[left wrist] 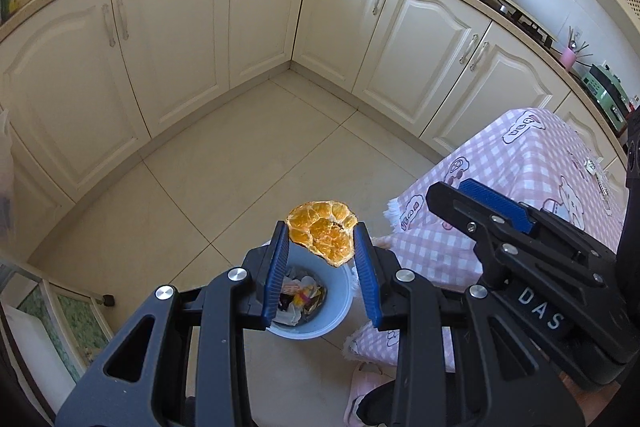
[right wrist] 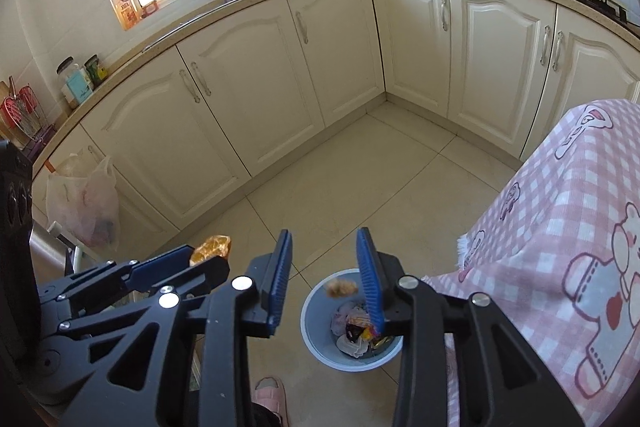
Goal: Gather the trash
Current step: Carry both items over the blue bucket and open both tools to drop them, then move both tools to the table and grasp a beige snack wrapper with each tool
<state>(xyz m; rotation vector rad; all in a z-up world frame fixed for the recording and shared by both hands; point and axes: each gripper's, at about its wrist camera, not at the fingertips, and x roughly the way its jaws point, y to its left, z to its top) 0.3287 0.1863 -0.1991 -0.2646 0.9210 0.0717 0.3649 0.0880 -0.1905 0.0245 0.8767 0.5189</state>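
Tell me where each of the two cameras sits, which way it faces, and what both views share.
Left wrist: sits on the left claw, looking steeply down at the blue bin on the floor; its pads grip an orange peel; the right claw shows at right.
Right wrist: sits on the right claw, looking down at the same bin; nothing between its pads, a scrap blurred over the bin; the left claw and a pink slipper show.
Shared: bin, peel, cream cabinets, checked tablecloth.

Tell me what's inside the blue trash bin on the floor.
The blue bin holds crumpled wrappers and tissue; a blurred scrap is above its rim. The right gripper hides part.
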